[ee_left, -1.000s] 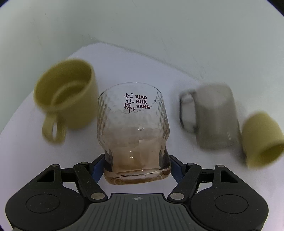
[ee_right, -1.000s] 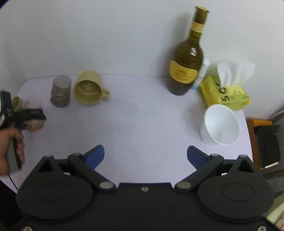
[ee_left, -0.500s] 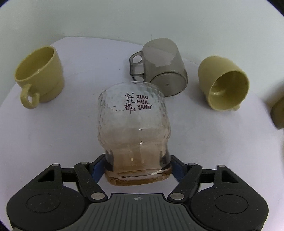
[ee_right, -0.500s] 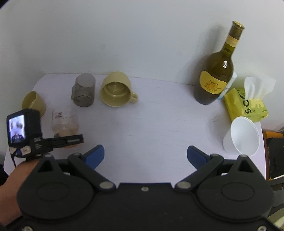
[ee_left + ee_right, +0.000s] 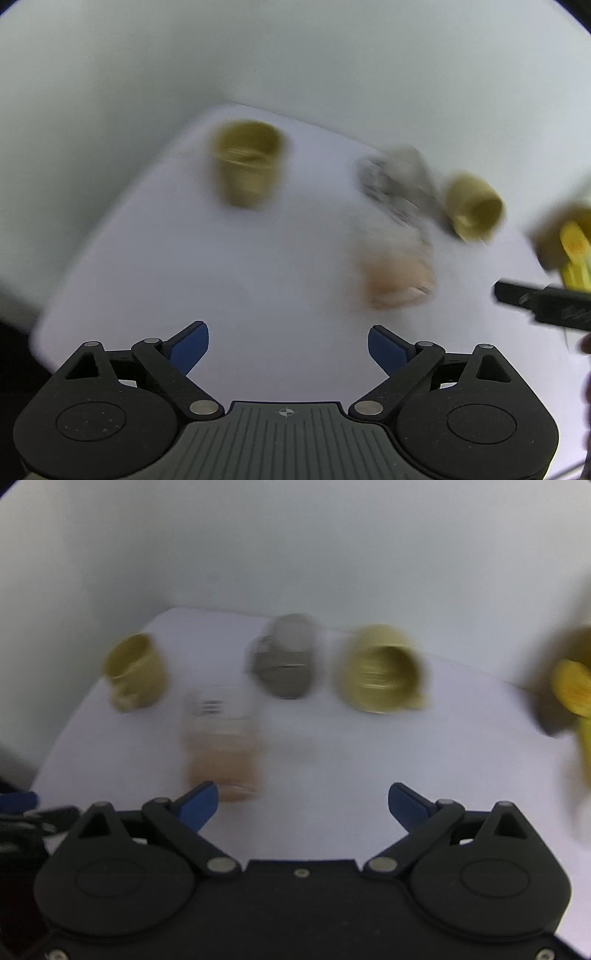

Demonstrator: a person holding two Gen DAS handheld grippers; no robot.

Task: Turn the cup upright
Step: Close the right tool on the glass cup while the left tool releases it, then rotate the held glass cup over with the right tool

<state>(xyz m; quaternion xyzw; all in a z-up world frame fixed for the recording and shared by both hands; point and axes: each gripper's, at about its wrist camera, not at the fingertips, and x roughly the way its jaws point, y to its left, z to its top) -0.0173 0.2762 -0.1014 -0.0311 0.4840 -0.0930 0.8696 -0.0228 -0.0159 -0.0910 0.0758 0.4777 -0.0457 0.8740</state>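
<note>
**Glass stood upright as both grippers hung empty**

The clear dimpled glass cup with an amber-tinted base stood upright on the white table, blurred by motion. The left gripper and right gripper were spread wide, gripping nothing. 2 yellow mugs flanked a grey mug behind it.

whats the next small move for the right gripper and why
Probably ease the open right gripper toward the yellow mug lying on its side, mouth facing the camera. The glass appears to stand upright, and the left gripper is open and empty.
</note>
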